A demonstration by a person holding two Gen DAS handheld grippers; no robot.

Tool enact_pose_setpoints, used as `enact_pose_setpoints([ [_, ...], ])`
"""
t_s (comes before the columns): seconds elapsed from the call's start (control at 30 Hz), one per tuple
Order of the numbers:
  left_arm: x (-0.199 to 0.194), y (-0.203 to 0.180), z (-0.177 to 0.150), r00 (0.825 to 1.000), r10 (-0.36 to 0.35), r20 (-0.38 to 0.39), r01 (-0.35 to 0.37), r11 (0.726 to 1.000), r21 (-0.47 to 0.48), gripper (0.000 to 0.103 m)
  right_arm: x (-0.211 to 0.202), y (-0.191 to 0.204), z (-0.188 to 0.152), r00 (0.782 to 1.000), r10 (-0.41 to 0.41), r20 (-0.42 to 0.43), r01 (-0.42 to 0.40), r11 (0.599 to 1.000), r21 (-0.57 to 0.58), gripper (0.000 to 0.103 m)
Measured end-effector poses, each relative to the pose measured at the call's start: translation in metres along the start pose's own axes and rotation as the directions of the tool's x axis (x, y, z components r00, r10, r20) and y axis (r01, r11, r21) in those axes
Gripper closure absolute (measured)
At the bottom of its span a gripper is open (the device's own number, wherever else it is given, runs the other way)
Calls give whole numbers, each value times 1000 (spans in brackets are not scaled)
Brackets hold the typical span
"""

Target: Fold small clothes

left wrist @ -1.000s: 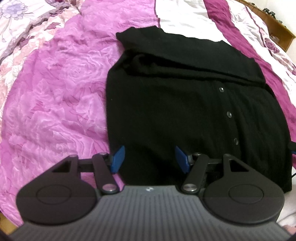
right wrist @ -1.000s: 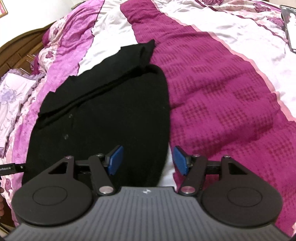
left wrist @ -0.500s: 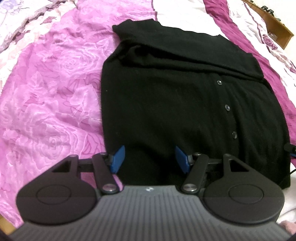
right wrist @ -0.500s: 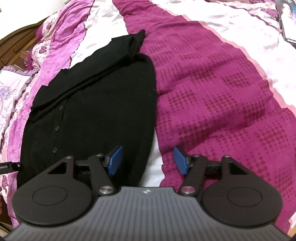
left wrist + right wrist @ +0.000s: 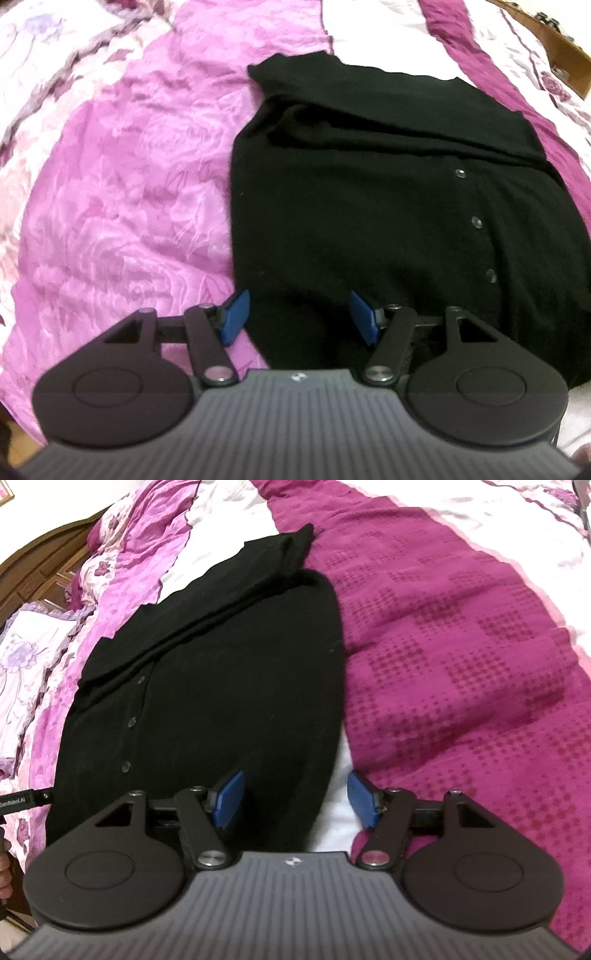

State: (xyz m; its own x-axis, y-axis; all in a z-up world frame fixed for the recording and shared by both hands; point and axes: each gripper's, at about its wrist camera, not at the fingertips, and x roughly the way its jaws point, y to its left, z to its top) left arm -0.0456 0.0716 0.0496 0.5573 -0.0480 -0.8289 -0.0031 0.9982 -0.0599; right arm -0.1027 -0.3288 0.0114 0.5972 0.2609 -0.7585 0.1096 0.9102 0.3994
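Two grippers hang over a black cardigan (image 5: 369, 206) that lies flat on a bed, spread across a pink-and-magenta bedspread (image 5: 122, 206). In the left wrist view, the left gripper (image 5: 299, 317) points down at the garment's near left corner, its jaws standing well apart with nothing pinched between them; the left blue pad (image 5: 234, 317) sits over the cardigan's left edge where black knit meets pink satin, and the other pad is over the black fabric itself. Whether either pad actually touches the cloth cannot be told. A row of small dark buttons (image 5: 475, 222) runs up the right part of the garment, and a folded sleeve crosses its far end. In the right wrist view, the right gripper (image 5: 293, 799) also has its jaws parted and empty, straddling the cardigan's near right edge: one pad over the black knit, the other over a strip of white sheet (image 5: 338, 797) beside dark magenta quilting (image 5: 461, 664). At the far left of that view, the tip of the left gripper's tool shows near the garment's opposite side.
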Motion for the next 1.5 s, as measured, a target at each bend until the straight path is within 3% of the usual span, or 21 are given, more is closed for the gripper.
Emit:
enact_pose_setpoints([
  [0.23,3,-2,-4,1000,21,6,-21,999,27,41,7,3,-1,1000,25,-11,-25,1000,6,33],
  [0.37,-7,0,-4,994,92,65,-94,995,20,41,6,3,-2,999,30,-13,-30,1000,1,33],
  [0.47,3,10,-1,999,38,-3,-38,999,-16,41,7,2,-2,999,34,-12,-34,999,-1,33],
  [0.6,8,11,-1,1000,-28,-11,28,999,-19,41,8,3,-2,999,53,-11,-53,999,10,33],
  [0.7,19,14,-4,990,-141,-30,139,988,-64,42,9,2,-3,997,81,-8,-80,996,24,33],
  [0.77,26,14,-6,986,-164,-28,161,982,-94,43,11,2,-3,996,90,-2,-90,995,30,34],
  [0.83,26,11,-6,987,-162,-17,160,984,-80,55,12,0,-3,995,100,7,-100,994,38,35],
  [0.87,26,11,-6,985,-169,-14,168,983,-76,67,12,-2,-3,994,105,13,-106,993,48,37],
  [0.9,26,11,-6,983,-183,-16,182,980,-81,81,13,-3,-3,994,110,16,-111,992,52,45],
  [0.93,25,12,-7,980,-200,-17,198,976,-92,87,13,-4,-3,994,110,21,-111,992,56,52],
  [1.0,22,15,-8,975,-223,-5,221,969,-115,91,13,-7,-3,995,100,23,-102,992,72,78],
  [1.07,17,15,-7,972,-233,12,233,966,-111,92,12,-11,-1,992,119,27,-122,988,94,89],
  [1.23,-5,11,2,960,-261,99,270,959,-87,93,-1,-12,2,976,206,76,-214,969,124,95],
  [1.5,-16,6,33,950,-248,192,263,963,-61,96,-9,-8,24,942,293,162,-317,937,145,96],
])
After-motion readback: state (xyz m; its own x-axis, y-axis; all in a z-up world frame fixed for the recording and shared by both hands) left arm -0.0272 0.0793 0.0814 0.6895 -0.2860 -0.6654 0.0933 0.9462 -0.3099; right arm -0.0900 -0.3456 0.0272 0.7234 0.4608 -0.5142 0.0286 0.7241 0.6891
